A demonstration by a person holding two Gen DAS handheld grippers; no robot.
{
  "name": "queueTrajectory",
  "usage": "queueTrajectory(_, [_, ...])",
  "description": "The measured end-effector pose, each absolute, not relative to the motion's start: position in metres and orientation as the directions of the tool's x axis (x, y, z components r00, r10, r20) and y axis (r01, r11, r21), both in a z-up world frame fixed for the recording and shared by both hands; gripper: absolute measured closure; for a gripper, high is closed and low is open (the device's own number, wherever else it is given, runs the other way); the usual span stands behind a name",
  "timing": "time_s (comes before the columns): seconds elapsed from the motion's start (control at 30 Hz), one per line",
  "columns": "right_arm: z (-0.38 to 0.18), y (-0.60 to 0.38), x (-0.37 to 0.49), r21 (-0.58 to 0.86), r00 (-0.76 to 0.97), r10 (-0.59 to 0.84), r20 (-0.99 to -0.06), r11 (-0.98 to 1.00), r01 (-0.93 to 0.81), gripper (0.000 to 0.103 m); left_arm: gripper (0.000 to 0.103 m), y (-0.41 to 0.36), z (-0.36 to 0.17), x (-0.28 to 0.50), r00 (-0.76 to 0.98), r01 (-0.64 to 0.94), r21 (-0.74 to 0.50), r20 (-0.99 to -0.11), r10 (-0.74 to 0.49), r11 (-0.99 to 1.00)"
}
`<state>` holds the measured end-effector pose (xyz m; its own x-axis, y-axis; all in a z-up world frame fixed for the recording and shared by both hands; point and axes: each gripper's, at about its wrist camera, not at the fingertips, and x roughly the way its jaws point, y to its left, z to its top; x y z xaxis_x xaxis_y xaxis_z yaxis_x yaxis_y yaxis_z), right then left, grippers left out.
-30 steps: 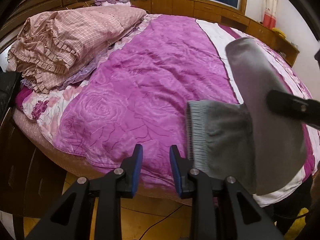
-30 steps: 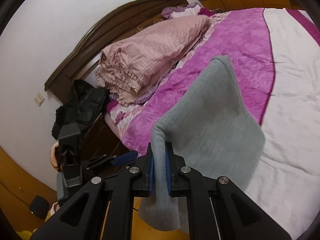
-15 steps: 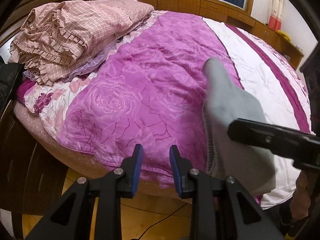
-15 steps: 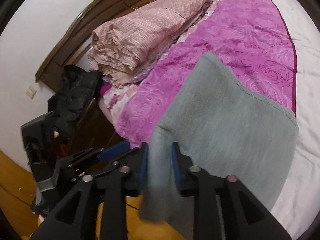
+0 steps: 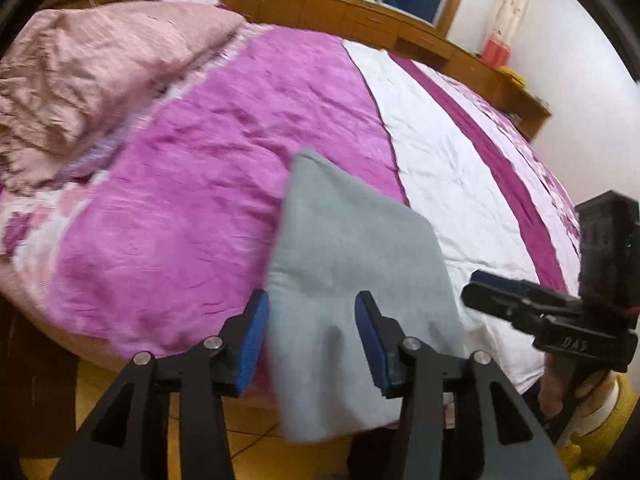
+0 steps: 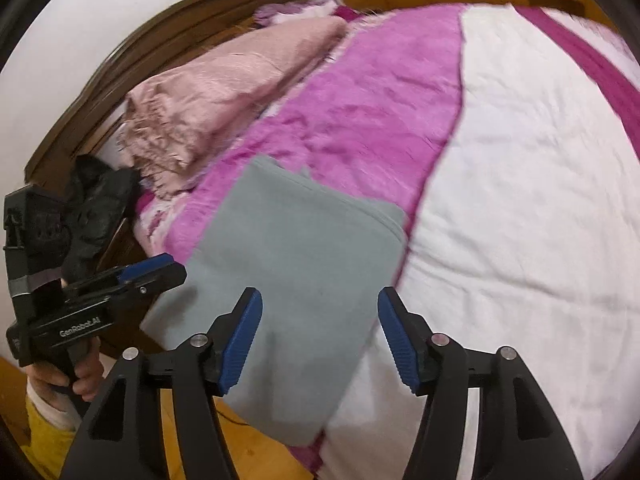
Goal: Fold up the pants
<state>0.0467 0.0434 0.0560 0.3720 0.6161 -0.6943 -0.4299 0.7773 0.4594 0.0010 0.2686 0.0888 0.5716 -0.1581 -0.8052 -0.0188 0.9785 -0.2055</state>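
The grey pants [image 5: 352, 264] lie folded flat on the near edge of the bed, one end hanging over the edge; they also show in the right wrist view [image 6: 296, 280]. My left gripper [image 5: 312, 336] is open and empty, its blue pads just in front of the pants' near end. My right gripper [image 6: 320, 336] is open and empty, above the pants' hanging end. The right gripper [image 5: 520, 300] shows at the right of the left wrist view, and the left gripper [image 6: 132, 276] at the left of the right wrist view.
The bed has a purple and white quilt [image 5: 208, 168]. A pink folded duvet [image 5: 88, 68] lies at the head, by the dark headboard [image 6: 168, 40]. A black garment [image 6: 96, 204] lies beside the bed. Wooden cabinets [image 5: 360, 12] line the far wall.
My right gripper has opened and let go of the pants, which have dropped flat onto the bed. My left gripper has opened wider and moved right, in front of the pants.
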Motion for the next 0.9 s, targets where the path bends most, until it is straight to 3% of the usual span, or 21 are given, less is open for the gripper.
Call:
queueTrajectory(0.27, [0.012,0.046,0.06,0.542,0.264,0.644,-0.718,0.756,-0.367,0.049,0.052,0.265,0.053,0.026,0.511,-0.027,-0.098,-0.857,-0.071,0.995])
queueTrajectory(0.4, [0.002,0.052,0.065,0.584,0.245,0.681,-0.69,0.724,-0.368,0.047,0.048,0.279,0.042,0.026,0.524,-0.043,-0.196,-0.839,-0.145,0.98])
queueTrajectory(0.6, [-0.006,0.072,0.077,0.666,0.192,0.756,-0.625,0.645,-0.375,0.046,0.046,0.291,0.024,0.035,0.528,-0.018,-0.429,-0.771,-0.356,0.903])
queueTrajectory(0.67, [-0.007,0.076,0.08,0.685,0.176,0.773,-0.61,0.626,-0.373,0.056,0.052,0.29,0.021,0.035,0.534,-0.003,-0.468,-0.748,-0.394,0.883])
queueTrajectory(0.73, [-0.006,0.071,0.082,0.717,0.159,0.796,-0.584,0.597,-0.36,0.072,0.06,0.288,0.023,0.034,0.537,0.01,-0.495,-0.731,-0.422,0.869])
queueTrajectory(0.9, [0.0,0.056,0.081,0.789,0.137,0.851,-0.507,0.522,-0.325,0.081,0.064,0.275,0.042,0.025,0.568,0.021,-0.453,-0.728,-0.384,0.891])
